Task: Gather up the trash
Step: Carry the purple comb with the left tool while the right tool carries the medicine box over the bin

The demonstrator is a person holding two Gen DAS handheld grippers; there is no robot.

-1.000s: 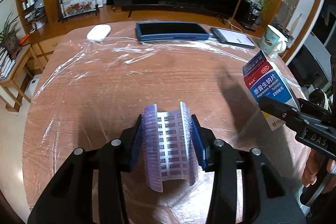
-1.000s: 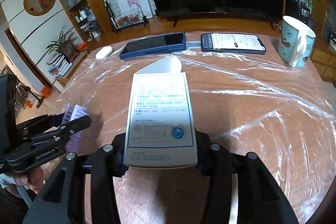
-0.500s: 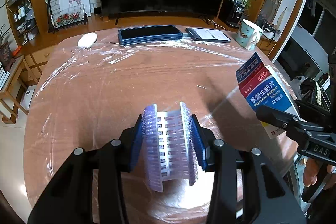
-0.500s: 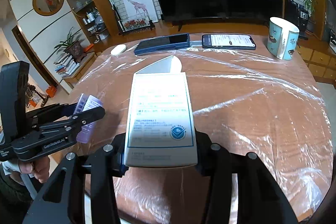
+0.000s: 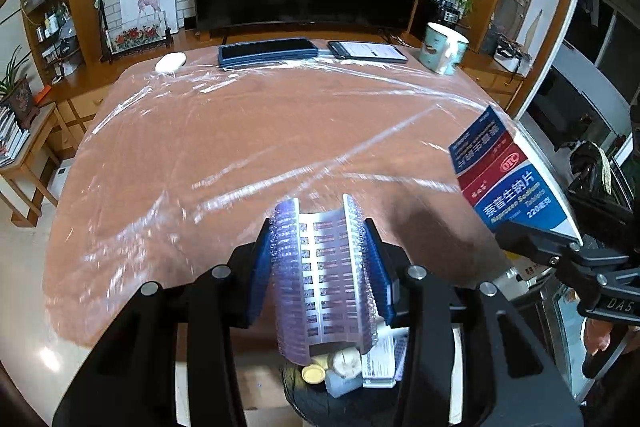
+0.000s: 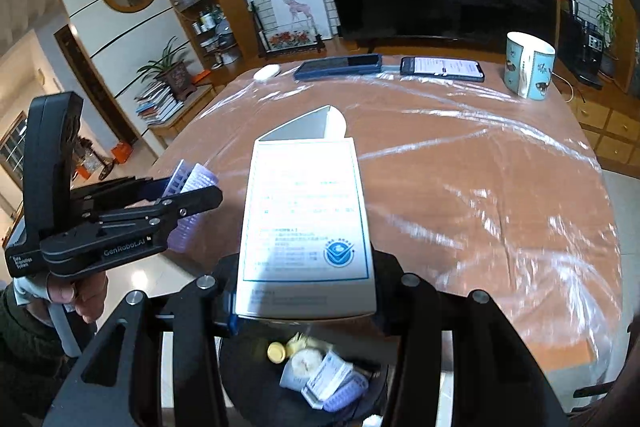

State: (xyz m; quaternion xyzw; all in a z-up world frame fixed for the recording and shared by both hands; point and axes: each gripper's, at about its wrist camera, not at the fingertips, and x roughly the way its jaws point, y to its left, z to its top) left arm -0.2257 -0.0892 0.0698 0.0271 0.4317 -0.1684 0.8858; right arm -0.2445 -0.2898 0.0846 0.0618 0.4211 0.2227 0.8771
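Note:
My left gripper (image 5: 318,231) is shut on a silver and purple blister pack (image 5: 326,275), which bows between the blue pads. My right gripper (image 6: 306,291) is shut on a medicine box (image 6: 304,211) with its white back up; the box's blue and red front (image 5: 508,179) shows in the left wrist view. Both grippers hang over the table's near edge, side by side. Below them stands a black-lined trash bin (image 6: 248,379) holding a yellow cap (image 6: 276,351), a small box (image 6: 326,375) and other scraps. From the right wrist, the left gripper (image 6: 188,195) with the blister pack (image 6: 192,183) is at the left.
The round table (image 5: 240,155) is covered in clear film. Along its far edge lie a white mouse (image 5: 170,62), a dark blue case (image 5: 266,51) and a lit phone (image 5: 368,51), with a mug (image 5: 442,49) at the far right. A dark TV stands behind.
Both grippers have drawn back from over the table to its near edge, still holding their items. The trash bin has come into view beneath them.

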